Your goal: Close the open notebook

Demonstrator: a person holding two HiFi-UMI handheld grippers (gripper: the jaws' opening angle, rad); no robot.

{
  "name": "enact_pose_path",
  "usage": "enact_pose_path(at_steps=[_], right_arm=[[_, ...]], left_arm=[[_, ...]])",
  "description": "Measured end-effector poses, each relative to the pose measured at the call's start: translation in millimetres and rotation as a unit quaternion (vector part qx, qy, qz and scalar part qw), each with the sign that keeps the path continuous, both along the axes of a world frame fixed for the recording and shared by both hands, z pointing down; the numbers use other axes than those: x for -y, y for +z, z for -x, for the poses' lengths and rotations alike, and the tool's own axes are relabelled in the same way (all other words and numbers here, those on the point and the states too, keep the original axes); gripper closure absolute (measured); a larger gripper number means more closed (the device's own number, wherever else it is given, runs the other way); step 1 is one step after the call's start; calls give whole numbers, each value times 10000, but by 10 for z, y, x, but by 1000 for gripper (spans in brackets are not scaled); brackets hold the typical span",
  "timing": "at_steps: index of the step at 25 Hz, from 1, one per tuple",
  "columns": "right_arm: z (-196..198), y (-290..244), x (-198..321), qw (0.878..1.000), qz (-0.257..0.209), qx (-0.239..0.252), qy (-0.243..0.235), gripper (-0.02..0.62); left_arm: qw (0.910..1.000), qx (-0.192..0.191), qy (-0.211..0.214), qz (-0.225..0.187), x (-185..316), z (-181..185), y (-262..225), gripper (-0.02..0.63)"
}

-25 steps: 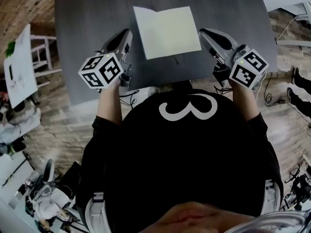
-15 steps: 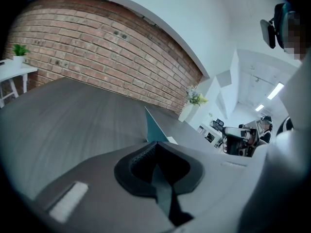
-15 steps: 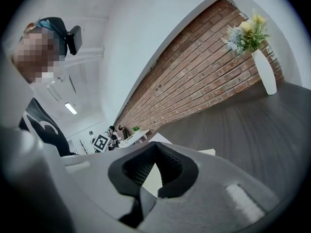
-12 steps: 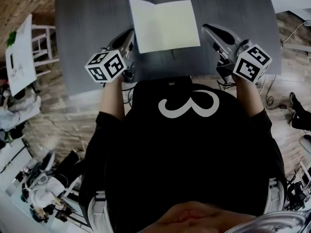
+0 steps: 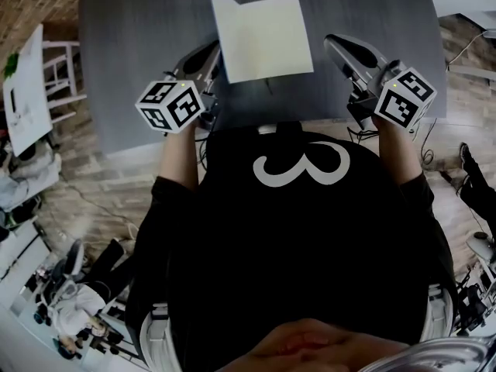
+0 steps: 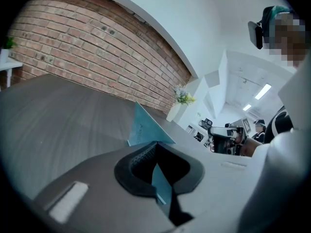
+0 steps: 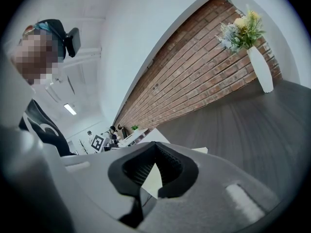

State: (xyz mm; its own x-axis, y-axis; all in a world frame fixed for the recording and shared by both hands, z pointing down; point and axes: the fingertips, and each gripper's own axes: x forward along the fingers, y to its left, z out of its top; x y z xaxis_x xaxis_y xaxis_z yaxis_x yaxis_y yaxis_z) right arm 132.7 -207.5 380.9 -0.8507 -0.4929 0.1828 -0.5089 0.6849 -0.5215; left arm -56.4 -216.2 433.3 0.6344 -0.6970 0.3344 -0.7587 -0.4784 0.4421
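Notebook (image 5: 262,37): pale, smooth, matt paper pages. Table (image 5: 132,60): dark grey matt top with faint wood grain. Left gripper (image 6: 156,144) and right gripper (image 7: 155,144): grey matt plastic shells, black ribbed pads (image 6: 142,157). Far wall (image 6: 87,47): rough brick. Floor (image 5: 101,200): wood planks.

The person is wearing a black top (image 5: 232,246) bearing a large white "3" (image 5: 301,171), and its sleeves (image 5: 159,208) are leaving the forearms bare. A dark headset (image 6: 262,25) on a teal band is sitting on the head. The left gripper (image 5: 212,50) and the right gripper (image 5: 333,42) are showing smooth grey shells and dark ribbed jaws. Each is carrying a white cube (image 5: 172,105) with black square markers, a small green light glowing on it.
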Motion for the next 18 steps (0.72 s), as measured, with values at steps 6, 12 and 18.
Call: enact_pose_path(at_steps=[6, 12, 18], right_arm=[[-71, 24, 17, 10000, 18, -12, 58, 594], [-123, 59, -37, 9999, -14, 1, 101, 594], [-206, 11, -56, 9999, 9, -62, 115, 594]], left_arm=[[9996, 79, 242, -74, 61, -217, -11, 594], [9986, 166, 479, -120, 56, -435, 22, 594], [9959, 527, 730, -33, 60, -672, 91, 594]])
